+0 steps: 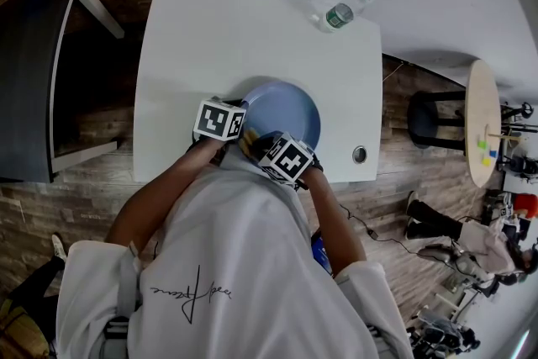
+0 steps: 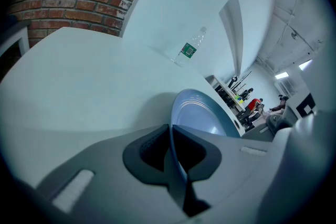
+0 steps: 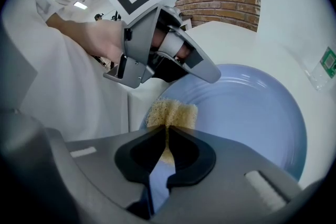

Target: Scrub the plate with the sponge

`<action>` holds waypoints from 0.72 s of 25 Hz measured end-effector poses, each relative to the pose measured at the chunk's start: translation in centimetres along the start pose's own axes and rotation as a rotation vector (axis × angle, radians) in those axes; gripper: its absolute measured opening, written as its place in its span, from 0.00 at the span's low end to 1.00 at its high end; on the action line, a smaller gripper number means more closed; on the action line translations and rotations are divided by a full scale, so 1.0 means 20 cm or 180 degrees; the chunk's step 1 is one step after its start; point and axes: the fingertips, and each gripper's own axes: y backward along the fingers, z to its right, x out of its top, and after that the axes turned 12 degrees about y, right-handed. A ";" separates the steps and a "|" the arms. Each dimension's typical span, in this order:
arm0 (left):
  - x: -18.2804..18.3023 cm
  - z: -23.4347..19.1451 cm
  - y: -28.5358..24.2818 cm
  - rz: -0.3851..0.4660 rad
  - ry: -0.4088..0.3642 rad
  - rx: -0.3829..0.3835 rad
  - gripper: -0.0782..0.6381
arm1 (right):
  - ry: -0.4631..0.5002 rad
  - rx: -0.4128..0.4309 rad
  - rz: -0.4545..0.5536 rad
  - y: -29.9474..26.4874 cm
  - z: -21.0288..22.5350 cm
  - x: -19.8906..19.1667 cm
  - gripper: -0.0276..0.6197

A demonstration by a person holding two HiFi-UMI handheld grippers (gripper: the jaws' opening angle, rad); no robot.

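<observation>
Head view: the blue plate is at the near edge of the white desk, with the left gripper and right gripper crowded over its near rim. The marker cubes and the person's shoulders cover the fingertips, so you can't read any contact from up here.

Left gripper view: the fingers are pinched narrow on the plate's rim, and the plate is tipped up. That's a thin bite on a slick lip, so I'd guess a hard scrub stroke could twist it loose. Can't tell whether the plate's far side rests on the desk.

Right gripper view: the fingers are clamped on the yellow sponge, which touches the plate near its rim, close to the left gripper. Only a little sponge sticks out, so the fingers might scrape the plate or bump the other gripper. The plate's lower part is hidden behind the gripper body.
</observation>
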 end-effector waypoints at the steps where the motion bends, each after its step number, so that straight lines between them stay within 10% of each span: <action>1: 0.00 0.00 0.00 0.0001 -0.0002 -0.0001 0.15 | -0.0001 0.0021 -0.0006 0.00 0.00 -0.01 0.08; 18: 0.00 0.00 0.01 0.0000 0.0004 0.0004 0.15 | -0.0095 0.0335 -0.0133 0.04 -0.06 -0.12 0.08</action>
